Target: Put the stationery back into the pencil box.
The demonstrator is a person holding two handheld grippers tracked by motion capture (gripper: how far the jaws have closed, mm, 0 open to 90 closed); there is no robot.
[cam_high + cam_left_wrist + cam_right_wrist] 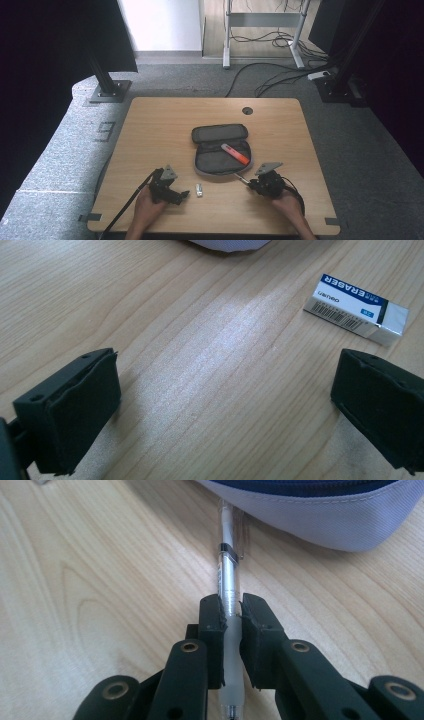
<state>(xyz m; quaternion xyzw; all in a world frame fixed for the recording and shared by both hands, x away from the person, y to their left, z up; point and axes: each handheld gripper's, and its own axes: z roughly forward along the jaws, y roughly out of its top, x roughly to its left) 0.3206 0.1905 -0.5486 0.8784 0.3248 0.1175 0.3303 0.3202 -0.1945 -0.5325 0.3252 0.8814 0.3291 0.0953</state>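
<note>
A grey pencil case [220, 148] lies unzipped in the middle of the table, with a pink and orange marker [235, 154] inside it. My right gripper [231, 611] is shut on a clear pen [229, 575] that lies on the wood by the case's near edge [320, 525]; its pads clamp the pen's barrel. In the high view this right gripper [248, 183] sits at the case's lower right corner. My left gripper [225, 400] stands open over bare wood, and a white and blue eraser [356, 309] lies just beyond its right jaw. The left gripper [184, 196] rests left of the eraser [199, 190].
The wooden table [150, 130] has a cable hole [247, 110] at its far side. Black stands [107, 85] and loose floor cables [270, 75] lie beyond the table. Bare wood stretches left of the case.
</note>
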